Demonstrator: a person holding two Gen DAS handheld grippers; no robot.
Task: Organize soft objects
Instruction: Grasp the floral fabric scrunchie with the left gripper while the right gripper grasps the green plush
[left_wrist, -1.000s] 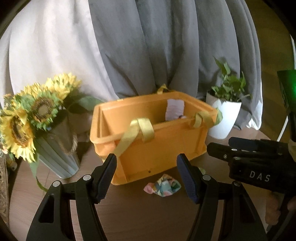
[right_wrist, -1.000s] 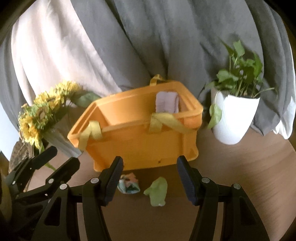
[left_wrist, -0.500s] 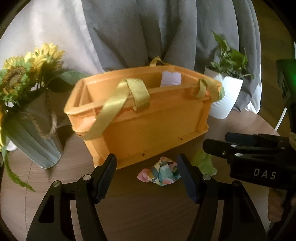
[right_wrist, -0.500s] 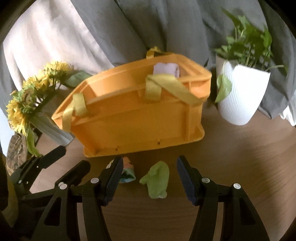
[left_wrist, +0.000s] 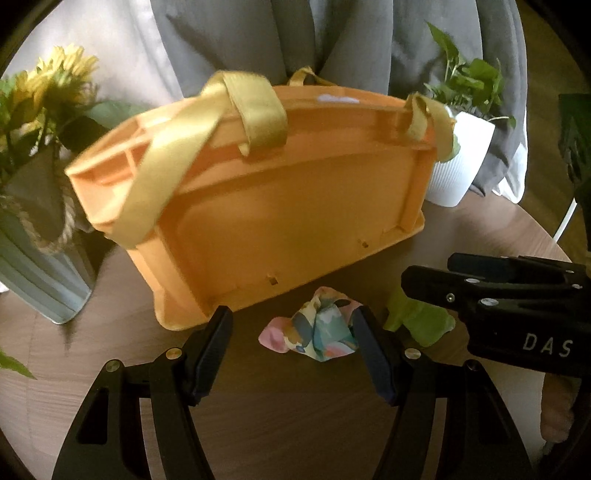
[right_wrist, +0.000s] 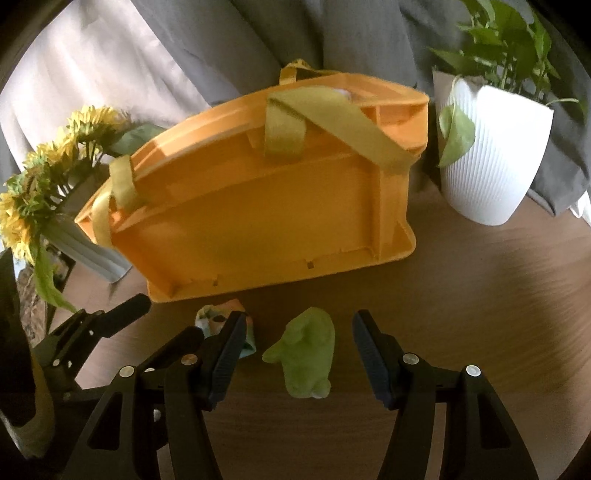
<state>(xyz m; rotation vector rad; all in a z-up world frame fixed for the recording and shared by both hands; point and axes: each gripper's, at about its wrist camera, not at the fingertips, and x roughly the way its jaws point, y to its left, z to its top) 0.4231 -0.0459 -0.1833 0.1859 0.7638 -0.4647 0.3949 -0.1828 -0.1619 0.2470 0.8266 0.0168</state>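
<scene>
Pre-grasp step: left gripper (left_wrist: 291, 347) jaws open, straddling the crumpled floral cloth (left_wrist: 314, 332); right gripper (right_wrist: 299, 350) jaws open around the green soft piece (right_wrist: 303, 350). Both lie on the wooden table (right_wrist: 480, 295) just in front of the orange crate (right_wrist: 266, 206). Next: drop a bit lower and close on each. Something pale already sits in the crate, probably cloth, too blurred to tell.

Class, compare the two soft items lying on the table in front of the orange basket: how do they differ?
The patterned cloth is multicoloured; the green cloth is plain lime. The patterned cloth is crumpled into a bunch; the green cloth lies longer and flatter. Both rest on the wooden table, outside the orange basket.
</scene>
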